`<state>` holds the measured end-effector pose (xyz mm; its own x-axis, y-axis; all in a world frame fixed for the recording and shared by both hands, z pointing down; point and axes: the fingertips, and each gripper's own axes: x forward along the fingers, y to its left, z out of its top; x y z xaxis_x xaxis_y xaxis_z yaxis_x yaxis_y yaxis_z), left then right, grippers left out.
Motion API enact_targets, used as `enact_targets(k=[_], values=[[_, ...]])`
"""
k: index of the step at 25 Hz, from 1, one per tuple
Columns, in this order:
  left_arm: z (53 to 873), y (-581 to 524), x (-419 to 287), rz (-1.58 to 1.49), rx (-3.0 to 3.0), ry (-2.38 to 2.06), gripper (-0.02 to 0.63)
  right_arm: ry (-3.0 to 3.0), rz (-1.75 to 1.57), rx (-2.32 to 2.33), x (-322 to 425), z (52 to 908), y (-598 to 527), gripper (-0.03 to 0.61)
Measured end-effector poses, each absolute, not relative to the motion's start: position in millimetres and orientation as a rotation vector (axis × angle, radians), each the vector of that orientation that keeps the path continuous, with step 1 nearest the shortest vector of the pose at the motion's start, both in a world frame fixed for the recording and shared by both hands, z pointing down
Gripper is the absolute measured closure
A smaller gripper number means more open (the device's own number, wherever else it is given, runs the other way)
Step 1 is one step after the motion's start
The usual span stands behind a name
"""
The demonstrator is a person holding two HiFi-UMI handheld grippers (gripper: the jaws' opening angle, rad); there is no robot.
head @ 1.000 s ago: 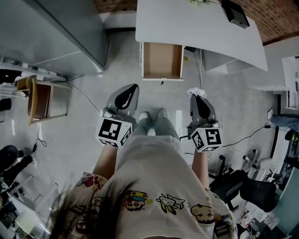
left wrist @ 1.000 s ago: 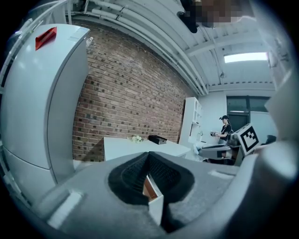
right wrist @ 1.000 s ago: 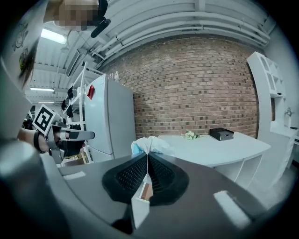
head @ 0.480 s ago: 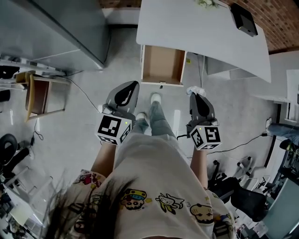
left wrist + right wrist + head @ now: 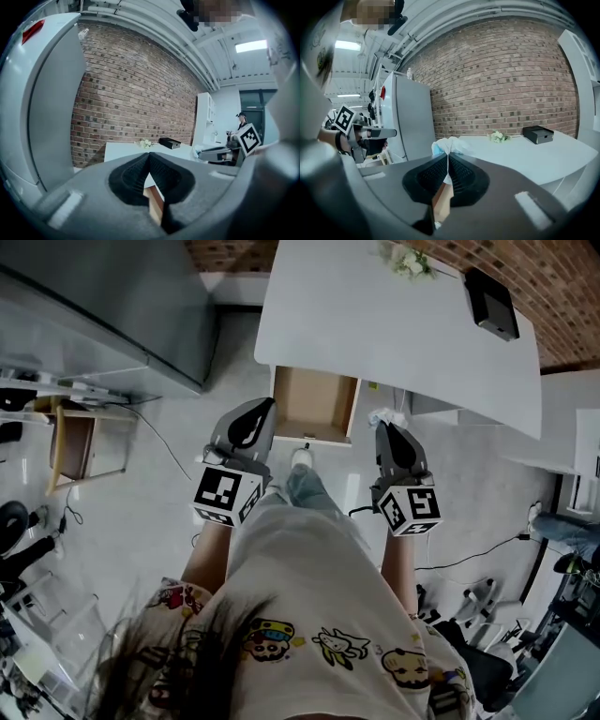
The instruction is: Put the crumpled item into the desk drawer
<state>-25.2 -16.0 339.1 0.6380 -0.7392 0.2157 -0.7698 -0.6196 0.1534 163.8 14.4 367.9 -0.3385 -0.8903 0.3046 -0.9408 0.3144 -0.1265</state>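
2 fwd: L gripper (image 5: 266,407), R gripper (image 5: 384,429)

The desk top (image 5: 375,324) in the upper middle of the head view is smooth matt white. Its drawer (image 5: 314,399) shows bare pale-brown wood-look board, and the floor (image 5: 159,512) is pale, hard and faintly glossy. In the gripper views the brick wall (image 5: 131,89) is rough red-brown with pale mortar, while the fridge (image 5: 51,108) at left has smooth grey panels with a soft sheen. The left gripper (image 5: 149,154) and right gripper (image 5: 448,155) have matt grey plastic shells and black ribbed rubbery pads (image 5: 433,176), and the crumpled item (image 5: 449,145) looks thin, wrinkled and papery, white with pale blue.
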Motion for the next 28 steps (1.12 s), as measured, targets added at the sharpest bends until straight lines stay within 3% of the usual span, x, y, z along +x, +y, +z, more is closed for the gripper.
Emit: enact_targets(k=[11, 28], values=[[358, -55, -3, 0.243, 2.58, -1.264, 0.615, -2.41, 0.469, 1.578, 183, 389, -29, 0.565], [427, -69, -1, 0.371, 2.504, -1.12, 0.615, -2.352, 0.62, 1.487, 144, 458, -55, 0.563]])
